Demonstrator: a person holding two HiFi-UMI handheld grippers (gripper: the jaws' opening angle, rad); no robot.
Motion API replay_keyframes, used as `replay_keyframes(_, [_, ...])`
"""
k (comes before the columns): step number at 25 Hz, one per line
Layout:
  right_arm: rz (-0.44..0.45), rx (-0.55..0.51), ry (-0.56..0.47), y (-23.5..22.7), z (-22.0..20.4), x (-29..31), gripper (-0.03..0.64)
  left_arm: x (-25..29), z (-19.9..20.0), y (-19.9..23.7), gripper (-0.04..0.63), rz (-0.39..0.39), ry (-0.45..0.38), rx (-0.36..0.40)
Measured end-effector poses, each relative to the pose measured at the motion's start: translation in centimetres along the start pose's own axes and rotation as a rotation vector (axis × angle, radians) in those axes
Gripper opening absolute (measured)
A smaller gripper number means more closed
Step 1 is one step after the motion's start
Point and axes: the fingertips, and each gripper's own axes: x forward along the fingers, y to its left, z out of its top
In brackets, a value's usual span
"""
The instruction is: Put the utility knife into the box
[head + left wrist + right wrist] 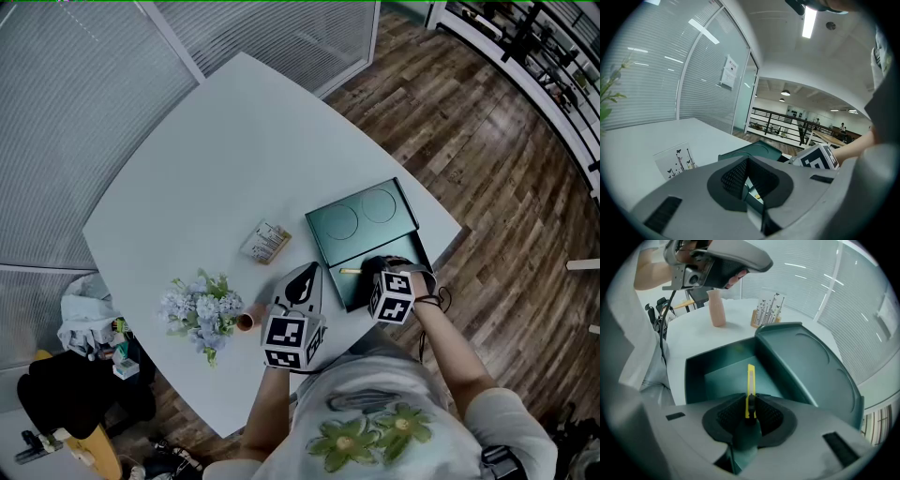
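Holding a slim yellow utility knife (750, 385) by its near end, the right hand-held gripper (750, 406) has its jaws clamped flat on the handle. That leaves the free end pointing out over the hollow of the open dark green plastic box (696, 369), which looks like a line-up for lowering it in. The knife is not resting on the box floor, so I'd say it hasn't been let go. The box sits at about 4 o'clock on the white bench (234, 141), its round-embossed lid (364, 217) thrown back toward 12 o'clock, out of the way. The left hand-held gripper (305, 279) waits at 9 o'clock of the box, jaws together on nothing, beside a small pink cup (246, 321).
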Motion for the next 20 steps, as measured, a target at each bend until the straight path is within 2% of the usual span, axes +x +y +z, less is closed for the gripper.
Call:
replay_keyframes(4, [-0.006, 0.001, 0.006, 0.0, -0.3, 0.3, 0.077, -0.1, 0.1, 0.0, -0.006, -0.001, -0.001, 0.000])
replay_keyframes(7, [-0.004, 0.010, 0.008, 0.2, -0.3, 0.3, 0.113, -0.2, 0.1, 0.0, -0.006, -0.004, -0.003, 0.003])
replay_keyframes(10, [-0.024, 0.019, -0.006, 0.1, -0.2, -0.4, 0.115, -0.3, 0.1, -0.3, -0.006, -0.007, -0.004, 0.008])
replay_keyframes(16, [-0.084, 0.032, -0.083, -0.3, 0.8, -2.9, 0.102, -0.6, -0.1, -1.0, -0.006, -0.016, 0.000, 0.031])
replay_keyframes(20, [-0.120, 0.093, -0.168, -0.5, 1.7, -5.4, 0.100, -0.8, 0.0, -1.3, -0.006, -0.016, -0.004, 0.038])
